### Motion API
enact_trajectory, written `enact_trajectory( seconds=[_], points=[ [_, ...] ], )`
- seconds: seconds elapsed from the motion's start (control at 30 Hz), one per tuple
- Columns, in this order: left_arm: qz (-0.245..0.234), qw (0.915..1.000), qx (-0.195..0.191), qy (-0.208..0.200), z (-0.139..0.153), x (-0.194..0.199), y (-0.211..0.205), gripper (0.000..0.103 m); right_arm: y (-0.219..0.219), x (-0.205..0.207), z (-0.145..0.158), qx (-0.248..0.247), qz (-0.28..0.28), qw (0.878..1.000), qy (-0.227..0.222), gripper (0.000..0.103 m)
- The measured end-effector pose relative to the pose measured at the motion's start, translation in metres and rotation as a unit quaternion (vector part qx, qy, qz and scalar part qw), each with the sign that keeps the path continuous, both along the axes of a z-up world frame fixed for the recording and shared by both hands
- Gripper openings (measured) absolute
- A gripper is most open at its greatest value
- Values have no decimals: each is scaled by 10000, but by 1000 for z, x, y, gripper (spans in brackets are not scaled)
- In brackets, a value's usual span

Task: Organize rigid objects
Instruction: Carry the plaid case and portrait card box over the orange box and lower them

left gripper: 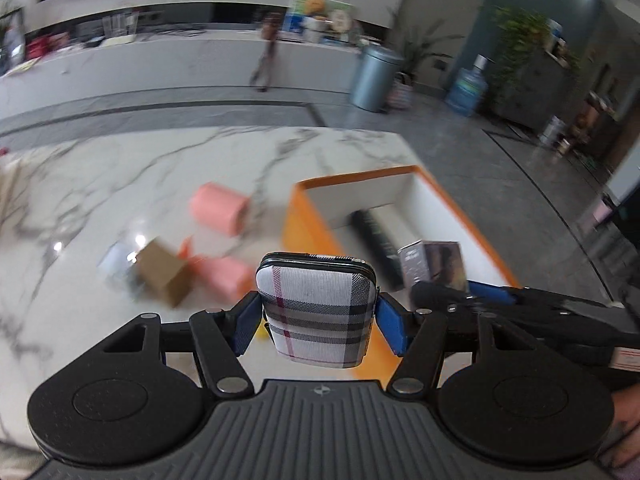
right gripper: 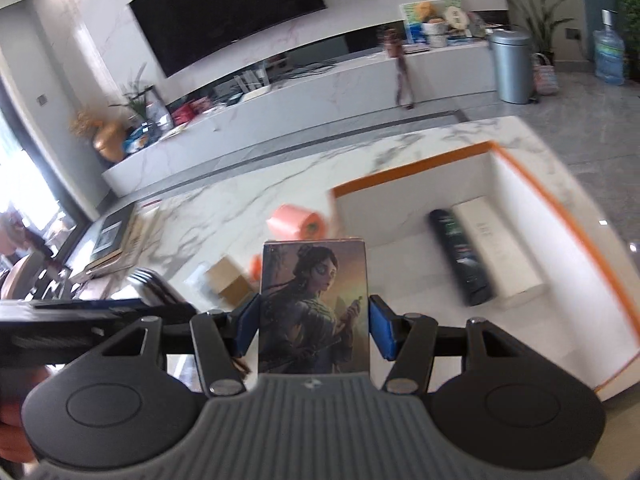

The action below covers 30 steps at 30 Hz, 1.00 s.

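Note:
My left gripper [left gripper: 318, 320] is shut on a plaid hard case [left gripper: 318, 308], held above the marble table [left gripper: 120, 168] beside the orange box [left gripper: 308, 216]. My right gripper [right gripper: 314, 326] is shut on a printed box with a painted figure [right gripper: 314, 304], raised near the orange box's [right gripper: 412, 168] left wall. That printed box [left gripper: 436, 260] and the right gripper's arm show at the right of the left wrist view. Inside the orange box lie a dark bottle [right gripper: 460, 256] and a white flat box [right gripper: 496, 248].
Two pink rolls [left gripper: 218, 208] [left gripper: 224, 276] and a small brown carton [left gripper: 164, 272] lie on the marble beside the orange box. A stack of books [right gripper: 112, 236] sits at the table's left. Beyond are a grey floor, a bin [left gripper: 374, 76] and a long low cabinet [left gripper: 160, 64].

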<state>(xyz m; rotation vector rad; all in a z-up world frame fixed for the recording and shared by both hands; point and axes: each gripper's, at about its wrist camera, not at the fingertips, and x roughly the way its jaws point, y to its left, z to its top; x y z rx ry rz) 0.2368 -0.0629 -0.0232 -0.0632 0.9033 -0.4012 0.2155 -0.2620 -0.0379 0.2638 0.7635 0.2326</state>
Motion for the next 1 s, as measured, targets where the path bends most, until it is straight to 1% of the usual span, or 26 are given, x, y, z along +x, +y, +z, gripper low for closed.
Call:
enact_trajectory(
  seconds=[0.1, 0.23, 0.3, 0.4, 0.5, 0.7, 0.9, 0.97, 1.0],
  points=[
    [-217, 9998, -1, 35, 3, 16, -33, 71, -31, 9, -2, -145, -196, 9996, 160, 58],
    [-322, 9983, -253, 423, -6, 47, -67, 71, -62, 20, -5, -417, -352, 9981, 292, 58],
    [-356, 9976, -219, 546, -14, 63, -83, 71, -74, 25, -9, -468, -364, 9976, 349, 58],
    [-411, 9963, 52, 750, -30, 81, -107, 71, -85, 37, -17, -579, -365, 9966, 455, 58],
    [-400, 9930, 398, 1038, -52, 98, -123, 71, -90, 49, -30, -607, -305, 9960, 582, 58],
    [-180, 9839, 817, 1580, -88, 125, -135, 71, -91, 73, -55, -542, -113, 9952, 803, 58],
    [-38, 9749, 1347, 1770, -108, 149, -153, 71, -89, 100, -70, -548, 101, 9947, 869, 58],
    [-24, 9725, 1469, 1808, -114, 155, -159, 71, -89, 107, -73, -529, 153, 9947, 872, 58],
    [-11, 9726, 1486, 1789, -116, 158, -161, 72, -88, 110, -74, -522, 176, 9947, 872, 58]
  ],
)
